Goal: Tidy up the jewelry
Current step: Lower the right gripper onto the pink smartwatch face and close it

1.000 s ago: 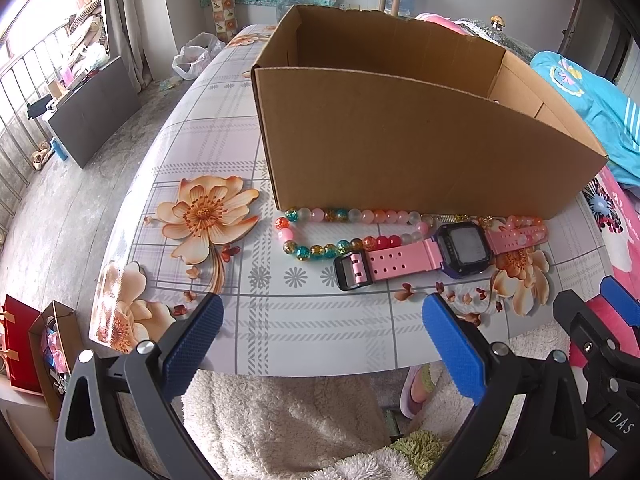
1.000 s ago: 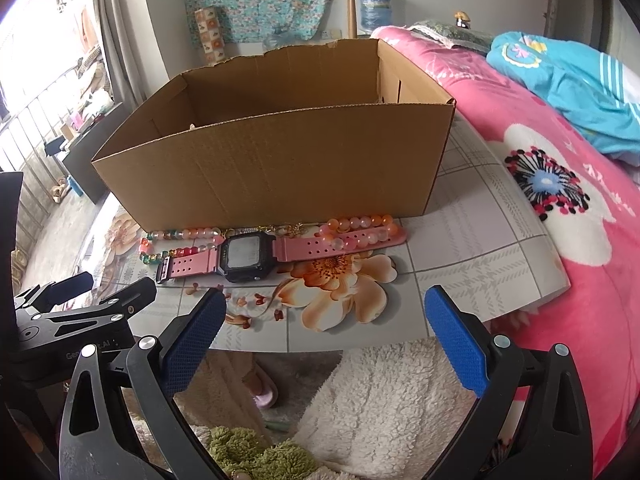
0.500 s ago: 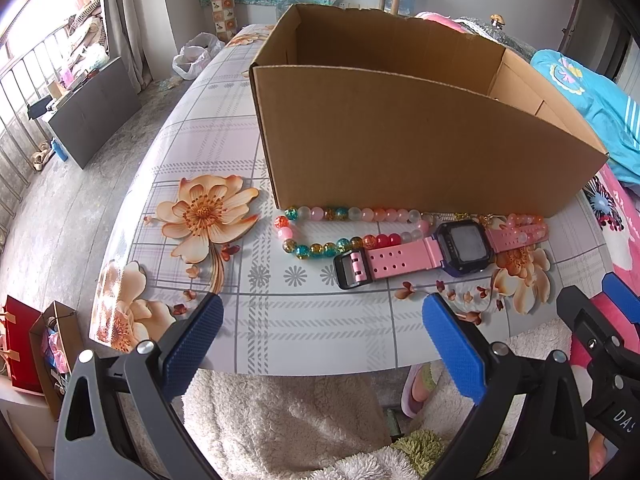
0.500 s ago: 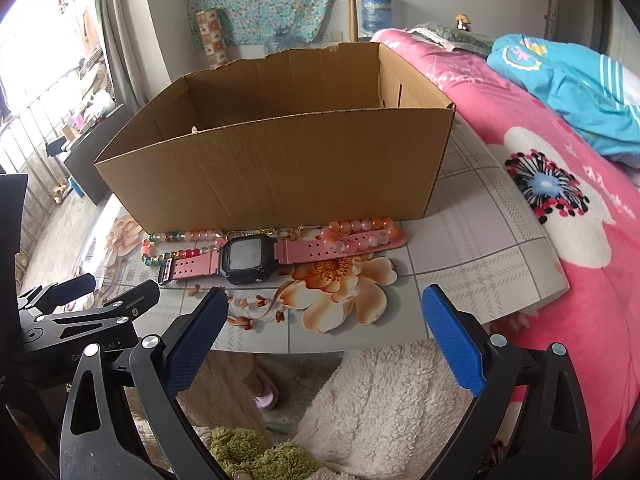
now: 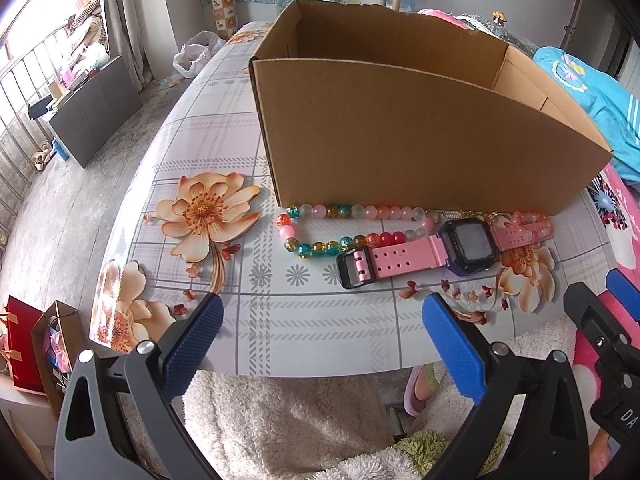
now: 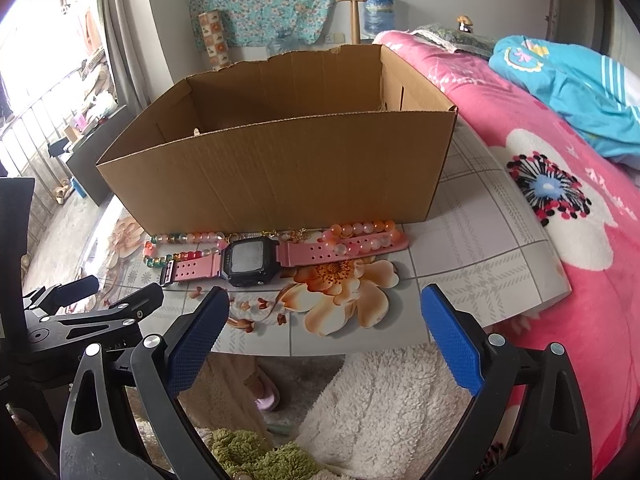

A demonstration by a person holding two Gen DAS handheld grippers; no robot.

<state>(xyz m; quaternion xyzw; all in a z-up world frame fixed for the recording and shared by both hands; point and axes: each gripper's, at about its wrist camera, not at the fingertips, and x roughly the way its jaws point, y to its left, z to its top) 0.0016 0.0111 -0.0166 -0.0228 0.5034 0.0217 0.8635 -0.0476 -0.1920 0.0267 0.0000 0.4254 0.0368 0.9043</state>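
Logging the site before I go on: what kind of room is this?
Most likely a home bedroom. A bed with a pink floral blanket flanks the flower-patterned table, where a cardboard box stands, and patterned cloth hangs on the wall.

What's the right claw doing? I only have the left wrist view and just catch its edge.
Observer: The right claw is open, with nothing between its fingers.
Operator: Any table free right of the box?
Observer: Yes. A bare stretch of table runs from the cardboard box to the pink bedspread.
Operator: Is the watch strap's right end clear to pinch?
Observer: No. A peach bead bracelet lies across that end of the pink watch.
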